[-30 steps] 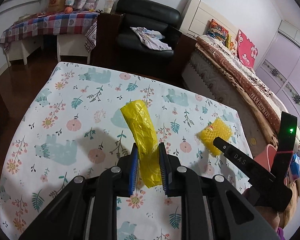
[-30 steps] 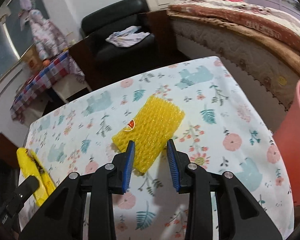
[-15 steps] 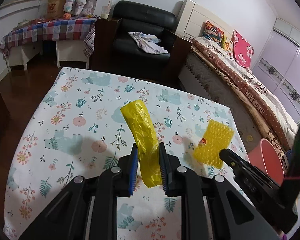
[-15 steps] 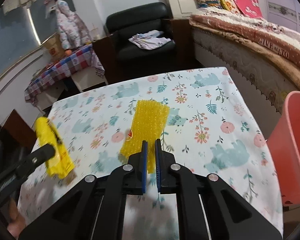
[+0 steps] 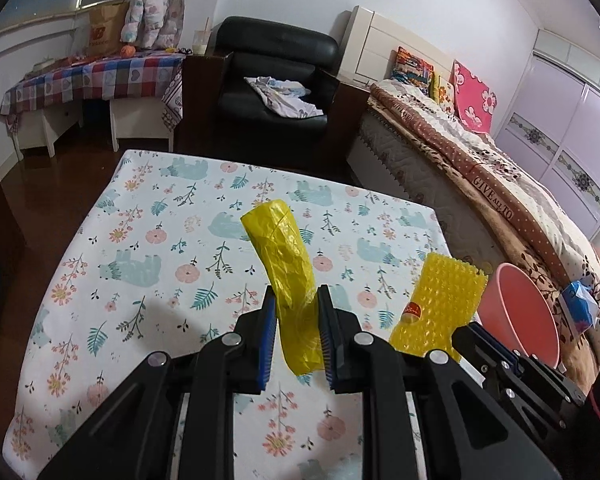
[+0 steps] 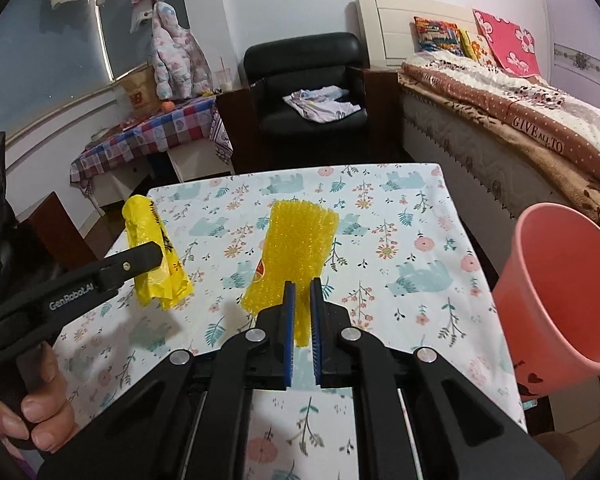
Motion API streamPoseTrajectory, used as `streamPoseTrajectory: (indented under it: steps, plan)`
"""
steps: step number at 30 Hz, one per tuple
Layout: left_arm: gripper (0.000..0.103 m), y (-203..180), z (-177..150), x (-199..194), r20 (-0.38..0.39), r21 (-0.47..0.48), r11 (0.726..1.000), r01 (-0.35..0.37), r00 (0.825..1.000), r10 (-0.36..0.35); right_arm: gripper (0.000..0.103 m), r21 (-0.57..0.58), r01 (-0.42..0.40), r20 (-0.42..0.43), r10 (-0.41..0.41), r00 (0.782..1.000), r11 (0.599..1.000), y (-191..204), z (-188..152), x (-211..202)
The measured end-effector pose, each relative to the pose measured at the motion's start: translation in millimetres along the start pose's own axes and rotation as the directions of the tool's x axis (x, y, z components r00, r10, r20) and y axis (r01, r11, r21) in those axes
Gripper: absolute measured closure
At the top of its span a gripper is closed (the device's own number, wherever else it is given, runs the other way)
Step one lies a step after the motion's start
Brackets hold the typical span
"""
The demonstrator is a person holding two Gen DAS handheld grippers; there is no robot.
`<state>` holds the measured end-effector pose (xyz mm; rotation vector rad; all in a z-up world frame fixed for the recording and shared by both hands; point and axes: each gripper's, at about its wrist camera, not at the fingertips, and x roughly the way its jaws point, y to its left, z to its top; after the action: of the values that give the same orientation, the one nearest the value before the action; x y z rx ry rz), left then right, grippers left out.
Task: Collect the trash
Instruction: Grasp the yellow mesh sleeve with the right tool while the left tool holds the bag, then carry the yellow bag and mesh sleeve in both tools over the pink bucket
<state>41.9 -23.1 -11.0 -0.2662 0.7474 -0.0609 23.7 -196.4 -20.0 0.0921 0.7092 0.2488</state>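
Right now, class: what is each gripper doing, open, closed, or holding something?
Left gripper: closed on the yellow plastic bag, lifted off the table.
Right gripper: closed on the yellow foam net, also lifted.

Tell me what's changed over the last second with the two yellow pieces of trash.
The right gripper closed on the yellow bubbly foam sheet and lifted it off the floral tablecloth, toward the pink plastic bin. The left gripper stayed shut on the crumpled yellow plastic bag, held up as before.
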Motion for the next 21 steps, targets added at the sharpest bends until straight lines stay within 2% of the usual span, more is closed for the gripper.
streamPoseTrajectory:
  steps: [8, 21]
  plan:
    - [0.084, -22, -7, -20, 0.033, 0.038, 0.999, -0.020, 0.999, 0.019, 0.096, 0.010, -0.005, 0.018, 0.005, 1.000, 1.000, -5, -8, -21]
    - [0.084, -46, -14, -30, 0.048, 0.082, 0.996, -0.028, 0.999, 0.024, 0.096, 0.010, 0.010, 0.056, -0.011, 0.998, 1.000, -15, -14, -46]
